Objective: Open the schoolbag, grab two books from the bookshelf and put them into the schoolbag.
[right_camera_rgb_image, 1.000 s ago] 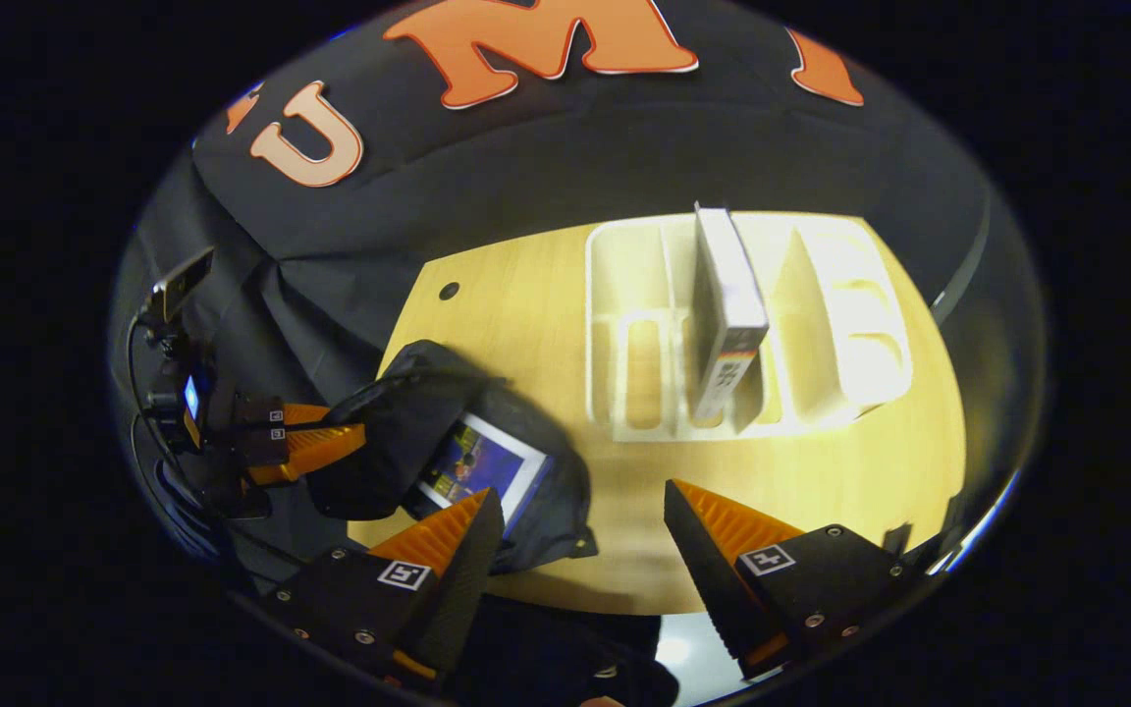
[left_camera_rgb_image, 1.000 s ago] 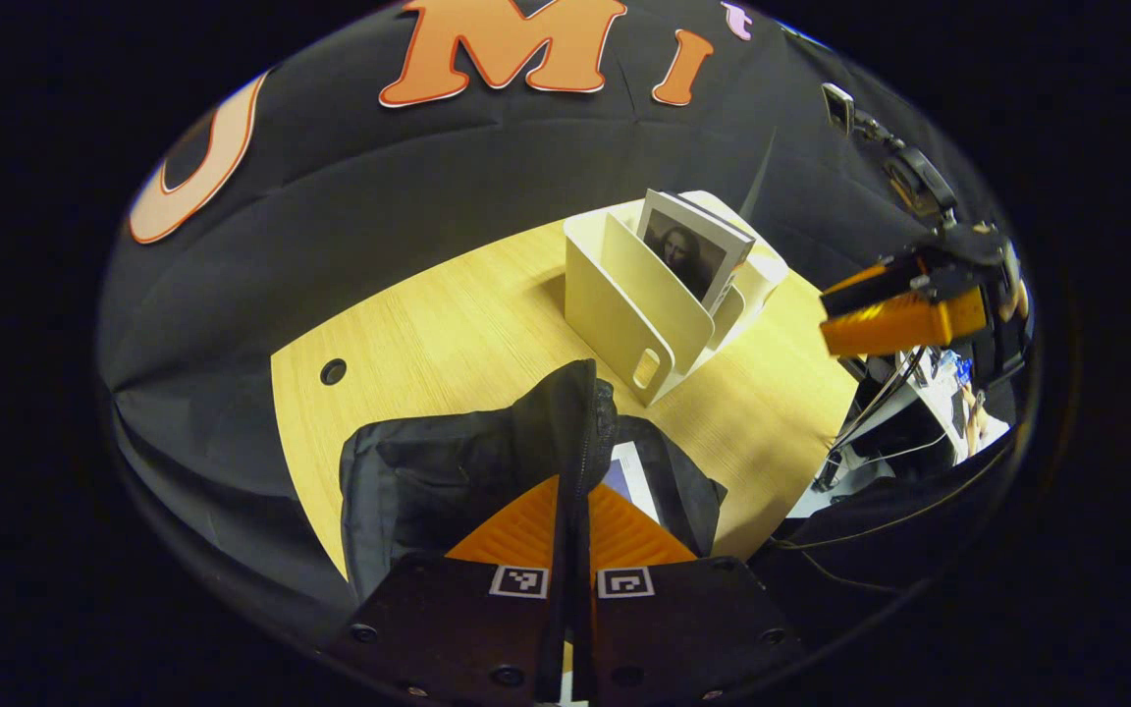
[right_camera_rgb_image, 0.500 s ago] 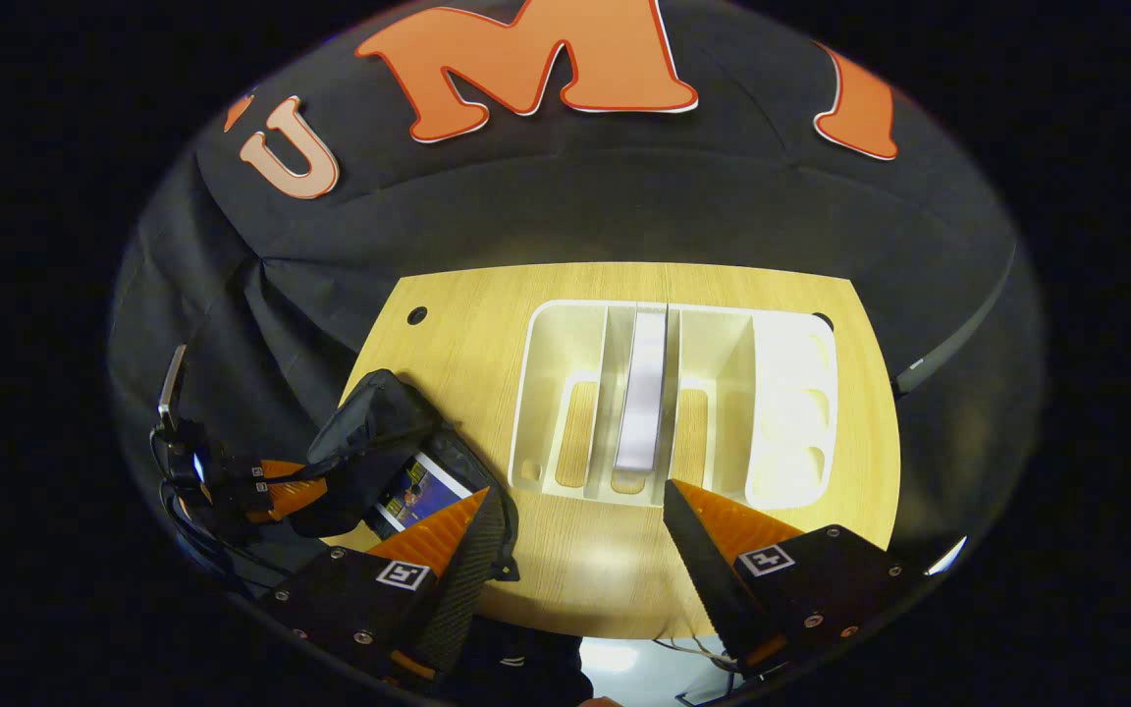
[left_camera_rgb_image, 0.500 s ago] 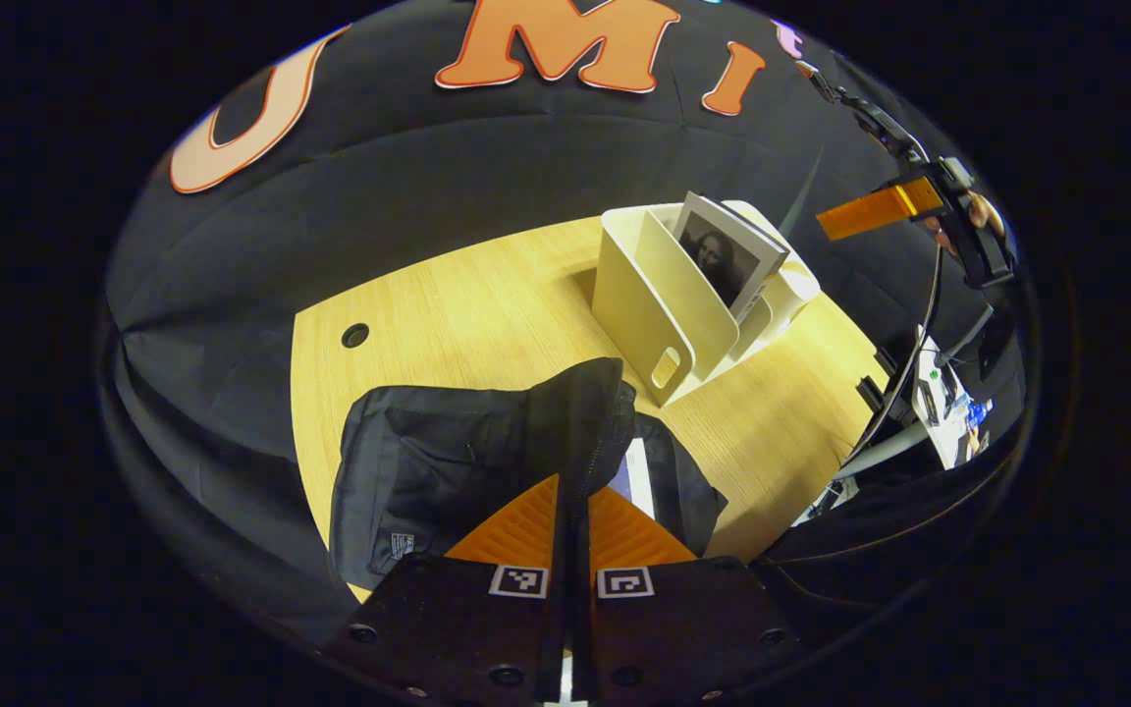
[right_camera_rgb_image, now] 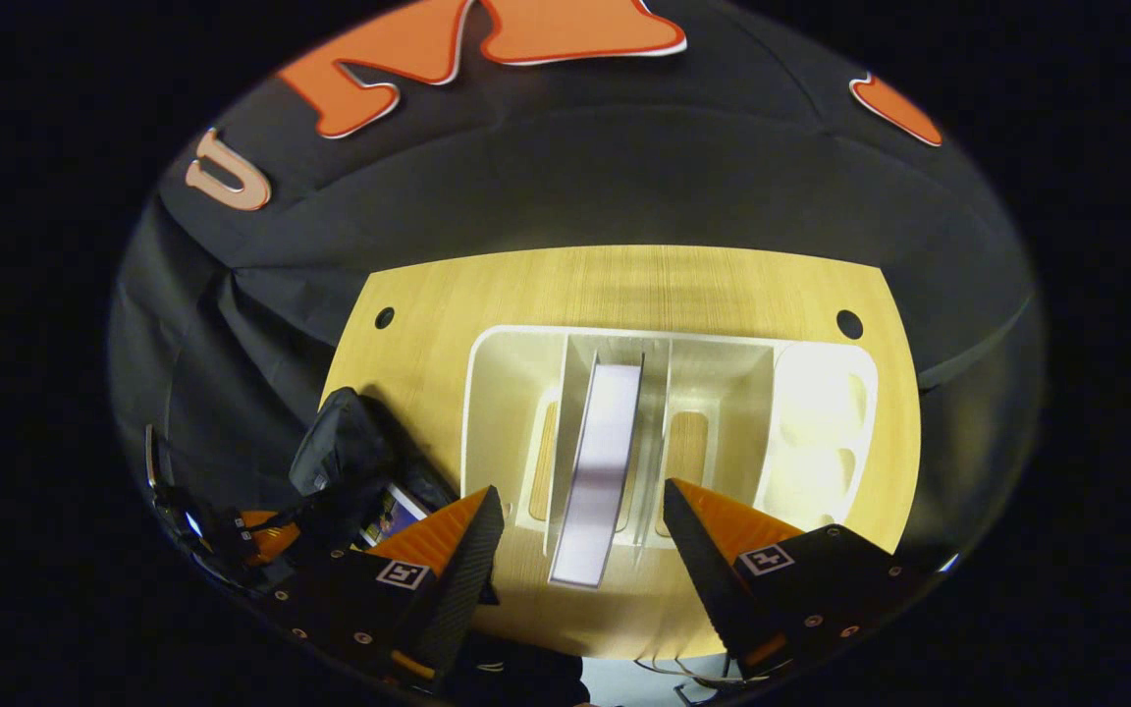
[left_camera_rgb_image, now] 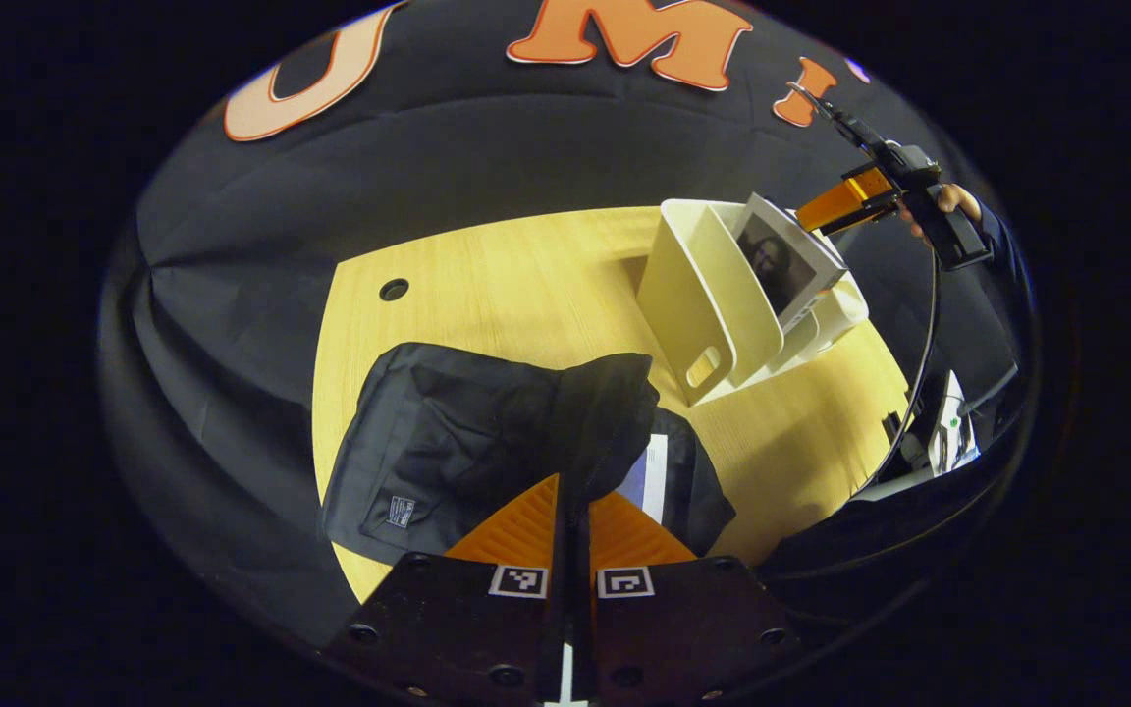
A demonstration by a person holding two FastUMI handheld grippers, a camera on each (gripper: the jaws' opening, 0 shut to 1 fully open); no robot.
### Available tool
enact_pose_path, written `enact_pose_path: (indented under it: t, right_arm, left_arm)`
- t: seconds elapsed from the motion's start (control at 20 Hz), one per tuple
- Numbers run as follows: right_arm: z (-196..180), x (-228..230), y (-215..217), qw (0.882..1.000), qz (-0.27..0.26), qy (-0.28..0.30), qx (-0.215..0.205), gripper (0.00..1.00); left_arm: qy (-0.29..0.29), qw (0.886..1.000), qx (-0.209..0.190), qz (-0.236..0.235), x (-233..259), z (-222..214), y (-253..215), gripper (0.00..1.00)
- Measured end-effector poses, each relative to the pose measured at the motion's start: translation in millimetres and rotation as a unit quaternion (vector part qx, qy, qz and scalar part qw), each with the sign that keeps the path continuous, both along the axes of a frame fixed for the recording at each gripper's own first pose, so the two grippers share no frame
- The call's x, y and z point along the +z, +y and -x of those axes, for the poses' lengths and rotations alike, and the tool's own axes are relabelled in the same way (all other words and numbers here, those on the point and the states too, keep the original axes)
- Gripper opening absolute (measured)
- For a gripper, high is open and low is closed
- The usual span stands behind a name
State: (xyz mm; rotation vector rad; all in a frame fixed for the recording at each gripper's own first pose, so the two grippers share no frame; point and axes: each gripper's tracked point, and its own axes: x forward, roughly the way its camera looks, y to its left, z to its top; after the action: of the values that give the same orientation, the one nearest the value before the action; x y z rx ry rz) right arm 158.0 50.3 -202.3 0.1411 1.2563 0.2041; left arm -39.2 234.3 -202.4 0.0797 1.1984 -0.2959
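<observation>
Lower centre of left gripper view: left hand-held gripper (left_camera_rgb_image: 573, 511) clenched on schoolbag (left_camera_rgb_image: 487, 442) rim, bag open, first book (left_camera_rgb_image: 646, 478) inside; right hand-held gripper (right_camera_rgb_image: 580, 525) released above second book (right_camera_rgb_image: 597, 471) in bookshelf (right_camera_rgb_image: 507, 412); second grab pending.

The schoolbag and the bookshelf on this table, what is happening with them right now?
A person works with two handheld tools. The left tool is shut on the edge of the black schoolbag, holding it open; one book already lies inside. The right tool hangs open above the white bookshelf, lined up with the second book, which stands in a slot, not yet gripped.
</observation>
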Motion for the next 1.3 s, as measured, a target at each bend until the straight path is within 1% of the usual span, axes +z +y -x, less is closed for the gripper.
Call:
enact_pose_path:
  t: [0.2,0.3,0.35,0.4,0.45,0.6,0.65,0.7,0.75,0.95,1.15,1.3]
  right_arm:
    - [-19,-28,-4,1.000,0.003,0.019,-0.004,0.94]
    - [-18,-39,-2,1.000,0.005,0.029,0.004,0.86]
    - [-17,-43,-1,0.999,0.008,0.034,0.012,0.75]
    - [-16,-47,-1,0.999,0.011,0.039,0.016,0.69]
    - [-14,-49,0,0.999,0.011,0.045,0.016,0.59]
    - [-18,-50,-8,0.999,0.021,0.044,0.004,0.49]
    - [-18,-52,-13,0.999,0.029,0.043,-0.002,0.45]
    - [-19,-53,-18,0.998,0.035,0.044,-0.012,0.42]
    - [-17,-53,-19,0.998,0.032,0.049,-0.019,0.38]
    - [-12,-47,-26,0.998,0.028,0.047,-0.043,0.35]
    - [1,-23,-30,0.998,0.029,0.027,-0.054,0.35]
    - [14,-3,-30,0.998,0.031,0.007,-0.063,0.35]
  left_arm:
    - [0.015,1.000,0.015,-0.010,-4,3,-8,0.05]
    - [0.019,1.000,0.023,-0.011,-5,2,-12,0.05]
    - [0.020,0.999,0.025,-0.011,-5,1,-13,0.05]
    - [0.022,0.999,0.028,-0.012,-6,0,-14,0.05]
    - [0.024,0.999,0.030,-0.014,-7,-1,-14,0.05]
    - [0.029,0.999,0.032,-0.016,-8,-4,-15,0.05]
    - [0.032,0.999,0.031,-0.015,-10,-6,-18,0.05]
    - [0.033,0.999,0.031,-0.014,-12,-8,-20,0.05]
    - [0.034,0.999,0.030,-0.015,-13,-9,-21,0.05]
    - [0.027,0.999,0.025,-0.018,-10,-8,-20,0.04]
    - [0.019,0.999,0.023,-0.014,-9,-7,-18,0.04]
    - [0.008,1.000,0.007,-0.003,-7,-6,-21,0.04]
